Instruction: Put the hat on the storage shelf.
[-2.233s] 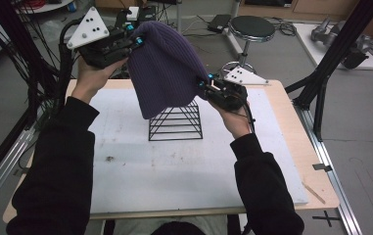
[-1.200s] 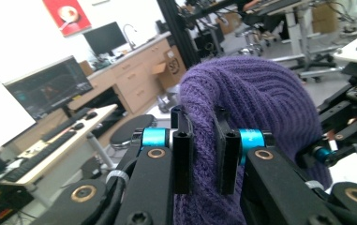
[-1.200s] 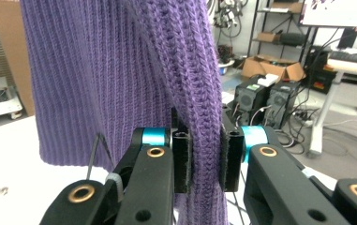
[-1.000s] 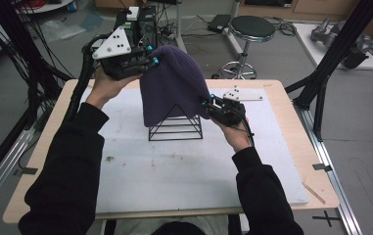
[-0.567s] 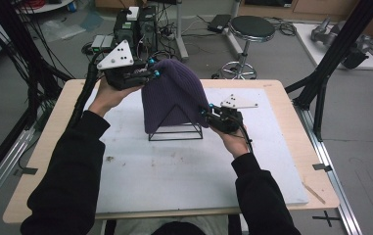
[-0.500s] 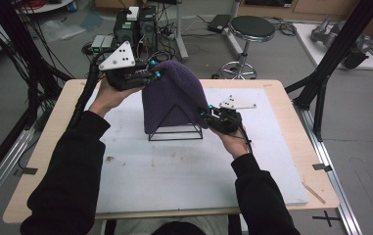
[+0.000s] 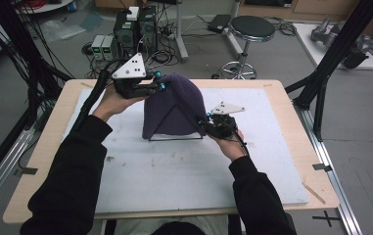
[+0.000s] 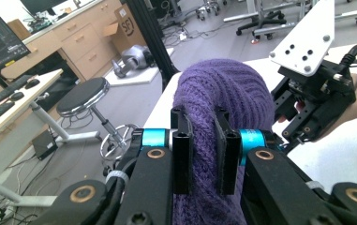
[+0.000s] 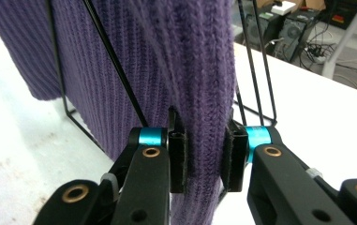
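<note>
Purple knit hat (image 7: 173, 110): soft, light, stretchy; best held at its rim. Left gripper (image 8: 200, 140) and right gripper (image 9: 204, 152) each clamp a fold over the wire frame (image 7: 174, 139).

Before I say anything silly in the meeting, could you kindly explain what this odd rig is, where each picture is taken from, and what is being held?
There is no robot here: a person in dark sleeves holds a hand-operated gripper with two jaws in each hand. One picture comes from a fixed camera above the table, looking down; the other two come from small cameras riding on each gripper, looking along its black jaws.

On the white mat covering the wooden table stands a black wire frame, and a purple knitted hat is draped over it. The left gripper pinches a fold of the hat near its top; the right gripper pinches the knit low on the other side, beside the wires. Both are closed on the fabric. Around the table you see a stool, cables and computer boxes on the floor.
</note>
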Demonstrator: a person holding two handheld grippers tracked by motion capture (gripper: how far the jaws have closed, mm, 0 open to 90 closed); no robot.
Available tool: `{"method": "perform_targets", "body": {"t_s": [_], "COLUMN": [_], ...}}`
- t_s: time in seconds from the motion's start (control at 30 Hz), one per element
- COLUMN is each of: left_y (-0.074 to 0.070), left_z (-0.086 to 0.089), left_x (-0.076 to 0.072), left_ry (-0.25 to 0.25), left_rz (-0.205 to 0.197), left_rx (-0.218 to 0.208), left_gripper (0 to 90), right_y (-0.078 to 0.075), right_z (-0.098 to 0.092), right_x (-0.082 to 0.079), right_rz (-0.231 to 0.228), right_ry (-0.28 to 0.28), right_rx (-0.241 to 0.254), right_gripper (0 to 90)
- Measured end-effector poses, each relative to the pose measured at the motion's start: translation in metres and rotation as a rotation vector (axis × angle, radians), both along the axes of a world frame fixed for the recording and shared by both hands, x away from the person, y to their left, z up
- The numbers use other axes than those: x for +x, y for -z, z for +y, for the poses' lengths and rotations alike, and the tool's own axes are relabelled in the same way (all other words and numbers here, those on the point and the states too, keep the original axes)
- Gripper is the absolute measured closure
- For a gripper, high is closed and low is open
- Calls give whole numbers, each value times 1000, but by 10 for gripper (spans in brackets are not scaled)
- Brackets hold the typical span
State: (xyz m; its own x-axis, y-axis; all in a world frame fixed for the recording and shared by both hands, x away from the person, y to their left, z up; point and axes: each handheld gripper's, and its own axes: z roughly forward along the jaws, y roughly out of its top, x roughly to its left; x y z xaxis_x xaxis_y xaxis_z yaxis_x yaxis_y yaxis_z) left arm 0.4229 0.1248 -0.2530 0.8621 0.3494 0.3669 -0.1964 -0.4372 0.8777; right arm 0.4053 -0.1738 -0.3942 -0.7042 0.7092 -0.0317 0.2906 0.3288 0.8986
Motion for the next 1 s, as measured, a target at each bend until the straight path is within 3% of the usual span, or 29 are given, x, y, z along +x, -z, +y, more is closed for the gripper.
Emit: {"method": "perform_targets", "body": {"t_s": [0.3, 0.5, 0.7, 1.0], "left_y": [18, 21, 22, 26], "left_z": [4, 3, 3, 2], "left_x": [1, 2, 2, 4], "left_ry": [-7, -5, -6, -18], "left_rz": [41, 57, 64, 95], "left_rx": [5, -2, 1, -4], "left_gripper": [802, 792, 790, 733], "right_y": [10, 12, 12, 13], "right_z": [6, 7, 6, 5], "right_x": [4, 4, 5, 5], "right_rz": [46, 40, 66, 95], "right_ry": [2, 15, 16, 13], "right_rx": [-90, -127, -117, -118], "right_gripper": [745, 755, 750, 625]}}
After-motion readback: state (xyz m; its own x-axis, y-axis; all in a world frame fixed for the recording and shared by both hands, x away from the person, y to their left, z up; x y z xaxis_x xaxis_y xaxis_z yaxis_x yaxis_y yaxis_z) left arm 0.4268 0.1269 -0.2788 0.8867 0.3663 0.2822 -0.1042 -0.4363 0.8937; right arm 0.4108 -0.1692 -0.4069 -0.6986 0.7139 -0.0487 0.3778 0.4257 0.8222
